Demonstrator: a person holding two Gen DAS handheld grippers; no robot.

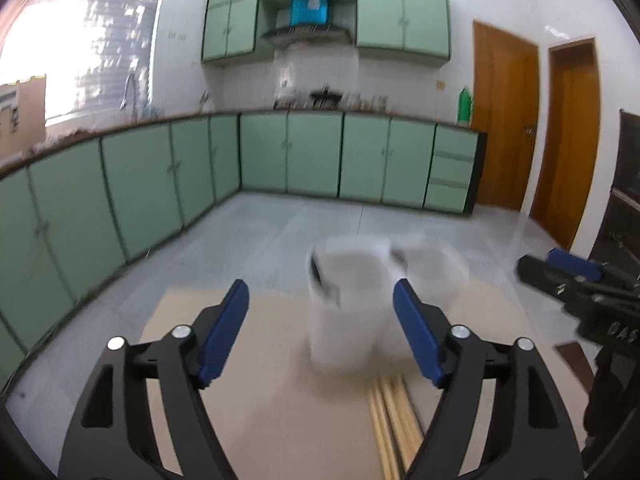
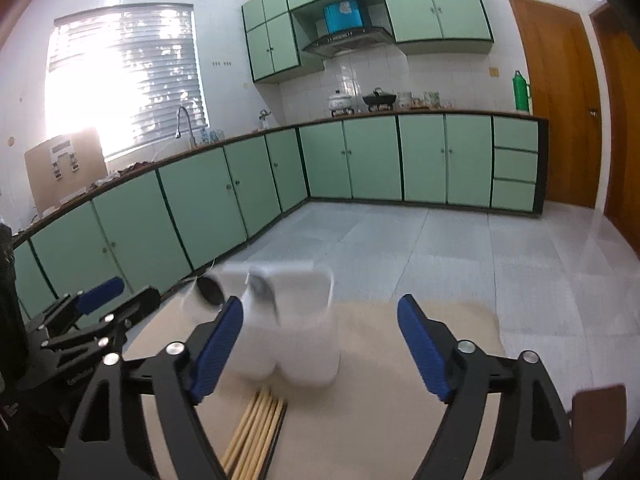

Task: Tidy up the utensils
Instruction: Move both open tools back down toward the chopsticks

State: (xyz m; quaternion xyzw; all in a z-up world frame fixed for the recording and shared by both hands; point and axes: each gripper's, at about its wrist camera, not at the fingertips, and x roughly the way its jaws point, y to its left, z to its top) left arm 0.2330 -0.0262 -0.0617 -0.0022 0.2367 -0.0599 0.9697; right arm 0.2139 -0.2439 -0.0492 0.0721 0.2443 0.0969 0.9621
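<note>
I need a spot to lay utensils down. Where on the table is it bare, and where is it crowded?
Bare: the table right of the white containers and chopsticks, toward the brown corner piece; also the stretch left of the containers, seen from the left wrist. Crowded: the middle, where chopsticks lie just before the containers.

My left claw and right claw both show black frames with blue pads. Two blurred white plastic holders stand on the beige tabletop, pale bamboo chopsticks beside them. Behind are mint-green cabinet doors and orange-brown wooden doors.
</note>
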